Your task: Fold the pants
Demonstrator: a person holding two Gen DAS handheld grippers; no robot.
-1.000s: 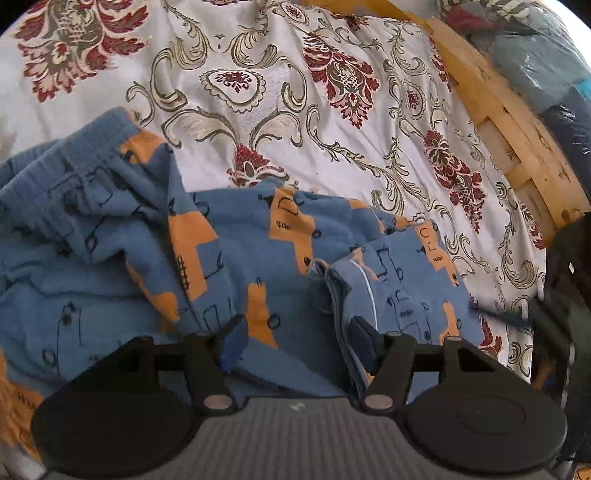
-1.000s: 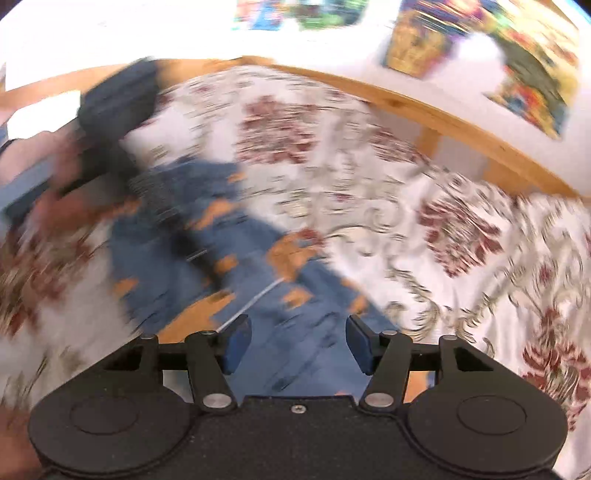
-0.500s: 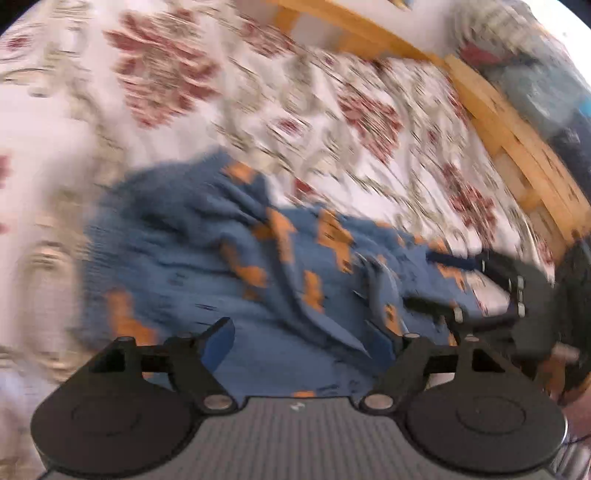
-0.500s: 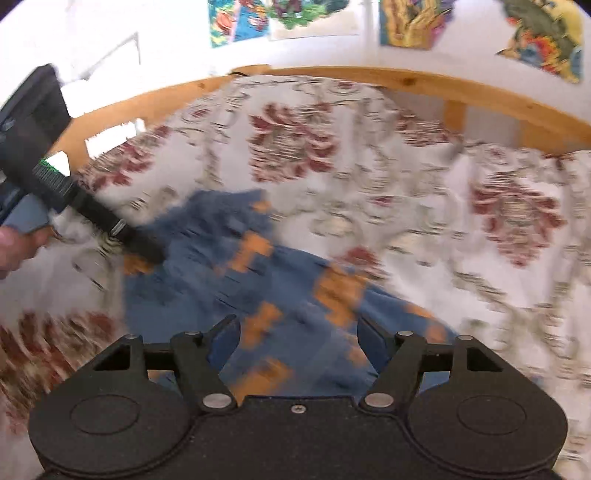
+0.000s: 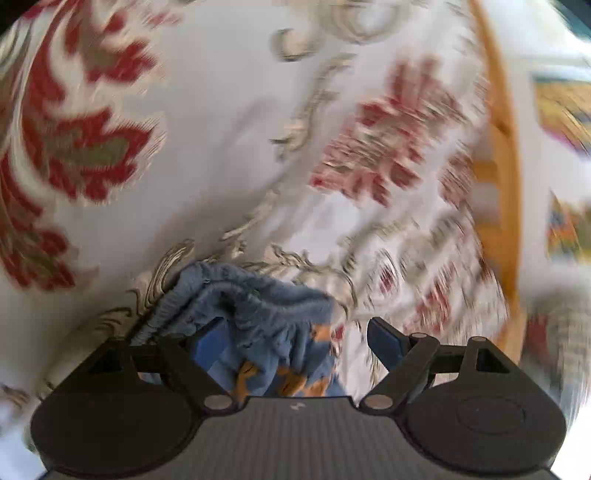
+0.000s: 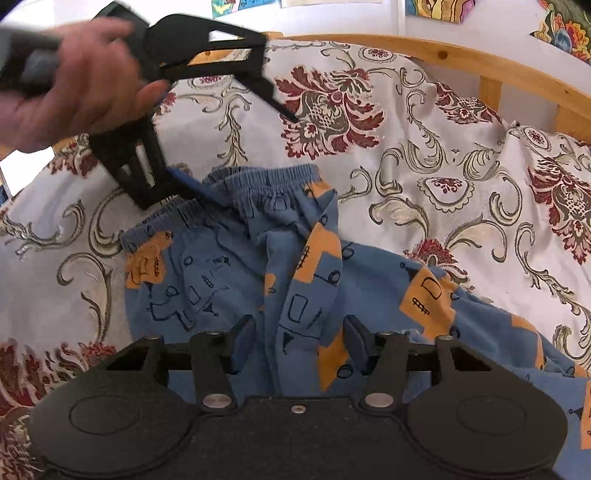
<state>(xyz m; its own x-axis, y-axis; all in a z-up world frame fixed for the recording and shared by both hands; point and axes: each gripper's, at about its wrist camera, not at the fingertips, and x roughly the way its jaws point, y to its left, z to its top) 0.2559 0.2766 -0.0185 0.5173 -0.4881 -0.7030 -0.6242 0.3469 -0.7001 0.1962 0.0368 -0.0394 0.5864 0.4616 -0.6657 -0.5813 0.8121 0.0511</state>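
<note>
Up close in the left wrist view, the black two-finger left gripper has its jaws spread wide and opening over the gathered elastic waistband of the blue cotton pants with orange blocks and black line drawings; the bunched cloth lies against its left blue pad, the right pad stands clear. Beneath spreads a white bedspread woven with red flowers and beige scrolls, blurred, with a wooden bed rail at the right.

From the right wrist view, the pants lie crumpled on the bedspread, waistband toward the far rail. The black right gripper is closing, a raised fold of cloth between its blue pads, which do not yet press it. A person's hand holds the left gripper at the waistband's left end. Colourful pictures hang on the white wall; no writing is legible.
</note>
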